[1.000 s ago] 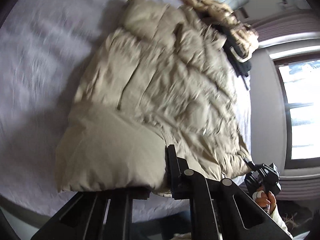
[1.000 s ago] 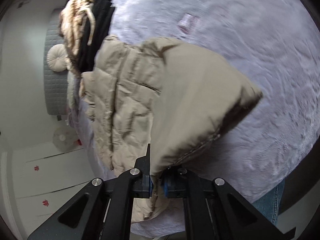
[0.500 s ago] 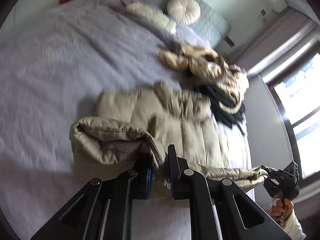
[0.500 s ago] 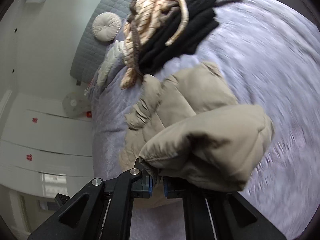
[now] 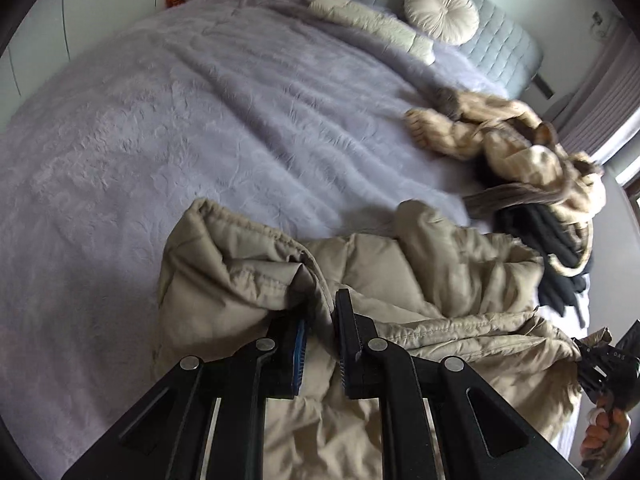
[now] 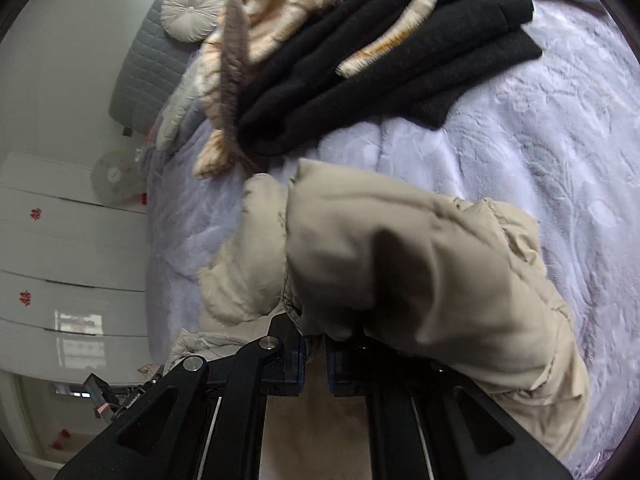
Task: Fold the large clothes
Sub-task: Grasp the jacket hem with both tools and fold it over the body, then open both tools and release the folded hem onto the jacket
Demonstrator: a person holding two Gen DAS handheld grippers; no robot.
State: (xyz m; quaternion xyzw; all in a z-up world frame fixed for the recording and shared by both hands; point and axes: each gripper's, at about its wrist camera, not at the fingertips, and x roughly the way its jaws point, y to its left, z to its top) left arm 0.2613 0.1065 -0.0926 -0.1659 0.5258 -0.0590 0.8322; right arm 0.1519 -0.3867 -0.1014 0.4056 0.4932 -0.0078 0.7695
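we see the beige puffer jacket (image 5: pixel 420 272) bunched on the lavender bed (image 5: pixel 180 128), its near edge lifted. our left tongs (image 5: pixel 320 332) are pinched on a hem fold, and our right tongs (image 6: pixel 314 354) are nearly closed on another part of that edge. a fur-and-black clothes pile (image 6: pixel 360 40) lies just beyond, near a round cushion (image 5: pixel 442 12).

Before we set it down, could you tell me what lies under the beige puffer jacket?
The lavender bedspread shows around the beige puffer jacket; whatever lies directly beneath it is covered.
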